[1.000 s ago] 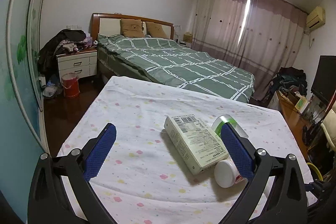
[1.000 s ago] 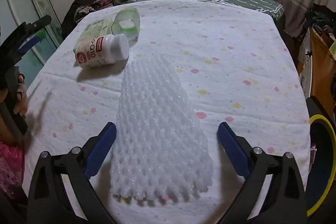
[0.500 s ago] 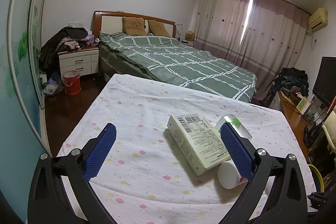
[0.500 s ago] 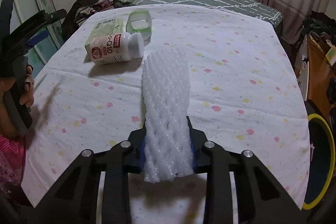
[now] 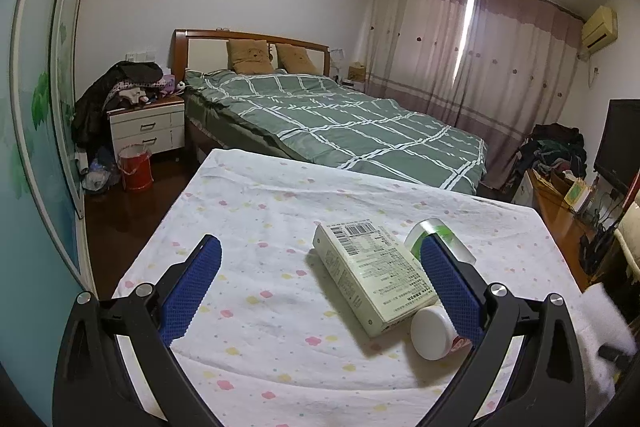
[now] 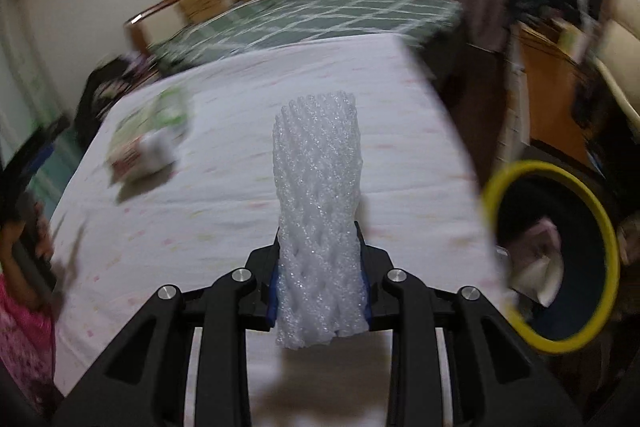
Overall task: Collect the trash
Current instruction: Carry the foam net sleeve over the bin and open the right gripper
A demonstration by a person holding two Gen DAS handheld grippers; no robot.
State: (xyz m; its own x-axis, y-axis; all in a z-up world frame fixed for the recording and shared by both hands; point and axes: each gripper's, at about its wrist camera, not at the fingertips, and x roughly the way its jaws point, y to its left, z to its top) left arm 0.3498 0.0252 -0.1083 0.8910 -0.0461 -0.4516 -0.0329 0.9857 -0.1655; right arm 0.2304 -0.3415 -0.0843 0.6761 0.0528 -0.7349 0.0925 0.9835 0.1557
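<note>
My right gripper [image 6: 319, 283] is shut on a white foam net sleeve [image 6: 316, 195] and holds it lifted above the table, pointing up and forward. A yellow-rimmed bin [image 6: 560, 259] with crumpled paper inside sits to the right of the table. My left gripper [image 5: 320, 291] is open and empty above the table. Between its fingers lie a pale green box [image 5: 372, 275], a white-capped pill bottle [image 5: 434, 331] and a clear green-labelled jar [image 5: 436, 235]; the right finger overlaps the bottle and jar. They also show blurred in the right wrist view [image 6: 148, 143].
The table has a white dotted cloth [image 5: 260, 227]. A green checked bed [image 5: 340, 127] stands behind it, a nightstand [image 5: 148, 127] and a red bucket [image 5: 136, 167] at the left, a wooden cabinet [image 5: 560, 211] at the right. The person's hand [image 6: 24, 239] holds the left gripper.
The right gripper closed on the foam sleeve, lifted it off the table and swung right, bringing the yellow-rimmed bin into view. The left gripper barely moved.
</note>
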